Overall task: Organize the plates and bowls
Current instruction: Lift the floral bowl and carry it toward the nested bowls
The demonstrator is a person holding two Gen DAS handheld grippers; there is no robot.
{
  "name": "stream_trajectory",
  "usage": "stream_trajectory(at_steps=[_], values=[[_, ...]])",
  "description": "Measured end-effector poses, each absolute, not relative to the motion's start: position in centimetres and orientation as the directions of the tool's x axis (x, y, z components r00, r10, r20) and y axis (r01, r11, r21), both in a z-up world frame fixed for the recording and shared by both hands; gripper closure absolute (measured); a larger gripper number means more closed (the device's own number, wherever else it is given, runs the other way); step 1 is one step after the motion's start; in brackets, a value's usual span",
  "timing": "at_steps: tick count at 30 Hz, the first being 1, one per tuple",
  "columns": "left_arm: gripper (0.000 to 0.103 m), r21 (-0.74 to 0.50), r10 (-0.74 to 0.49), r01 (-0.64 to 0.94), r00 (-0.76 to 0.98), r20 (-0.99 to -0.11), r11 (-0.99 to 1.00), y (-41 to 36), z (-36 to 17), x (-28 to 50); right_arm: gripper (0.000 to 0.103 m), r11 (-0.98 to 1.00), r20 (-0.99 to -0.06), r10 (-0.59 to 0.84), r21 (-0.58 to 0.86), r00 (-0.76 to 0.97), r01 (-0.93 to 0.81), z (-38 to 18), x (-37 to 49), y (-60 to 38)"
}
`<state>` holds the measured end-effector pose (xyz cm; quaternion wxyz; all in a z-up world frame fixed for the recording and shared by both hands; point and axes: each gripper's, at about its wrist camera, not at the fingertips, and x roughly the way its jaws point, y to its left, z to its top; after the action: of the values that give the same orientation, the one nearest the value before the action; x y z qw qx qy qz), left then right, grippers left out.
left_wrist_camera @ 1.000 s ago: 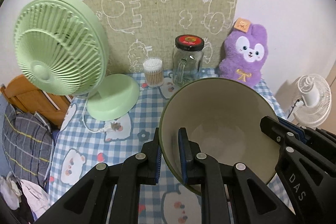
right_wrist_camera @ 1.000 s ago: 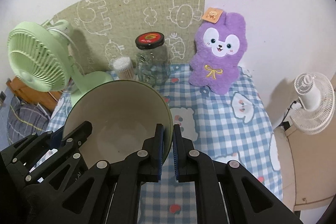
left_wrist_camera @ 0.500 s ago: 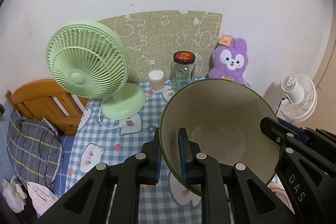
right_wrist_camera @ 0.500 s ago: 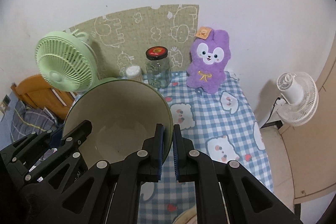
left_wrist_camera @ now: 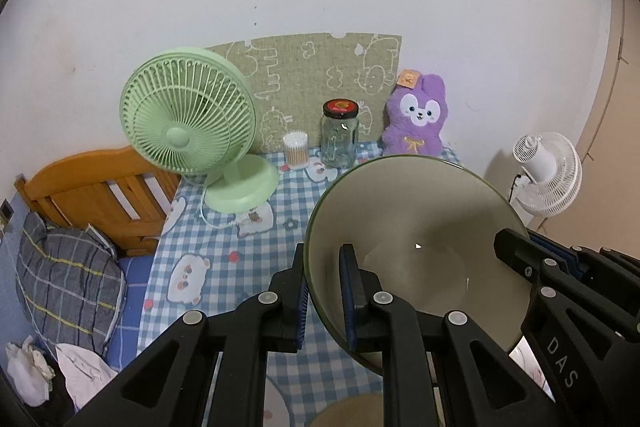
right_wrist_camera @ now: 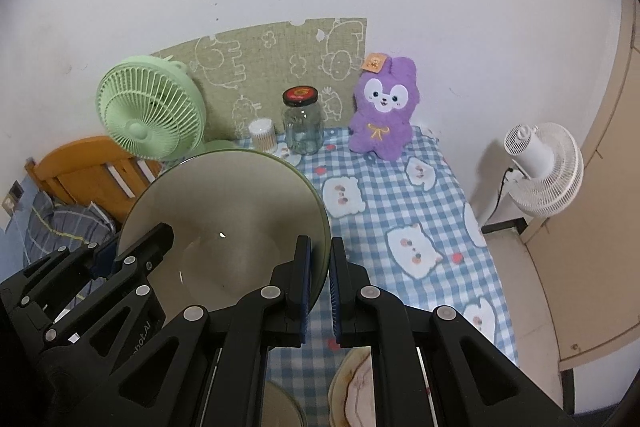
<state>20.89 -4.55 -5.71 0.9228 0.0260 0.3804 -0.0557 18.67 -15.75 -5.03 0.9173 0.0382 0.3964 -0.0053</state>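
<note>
A large bowl, green outside and beige inside, hangs above the blue checked tablecloth, held by both grippers. My left gripper is shut on its left rim. My right gripper is shut on its right rim, where the same bowl fills the lower left. Each gripper also shows in the other's view: the right gripper at the bowl's far edge, the left gripper likewise. A patterned plate and part of another dish lie below, at the frame's bottom edge.
Along the wall at the back of the table stand a green fan, a cotton swab tub, a red-lidded glass jar and a purple plush. A wooden bed frame lies left, a white fan right.
Both grippers have risen and drawn back from the wall with the bowl held between them. The fan, jar and plush now look smaller and farther off.
</note>
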Motion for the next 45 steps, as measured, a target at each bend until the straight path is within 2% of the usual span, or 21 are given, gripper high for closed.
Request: stream_trajectory(at_steps=[16, 45], values=[[0.092, -0.009, -0.091, 0.127, 0.659, -0.747, 0.992, -3.5, -9.8, 16.0, 0.092, 0.996, -0.781, 0.010, 0.063, 0.624, 0.064, -9.1, 13.8, -14.5], [0.092, -0.037, -0.088, 0.105, 0.543, -0.835, 0.994, -1.8, -16.6, 11.5, 0.092, 0.997, -0.870, 0.020, 0.056, 0.493, 0.057, -16.2, 9.8, -12.6]])
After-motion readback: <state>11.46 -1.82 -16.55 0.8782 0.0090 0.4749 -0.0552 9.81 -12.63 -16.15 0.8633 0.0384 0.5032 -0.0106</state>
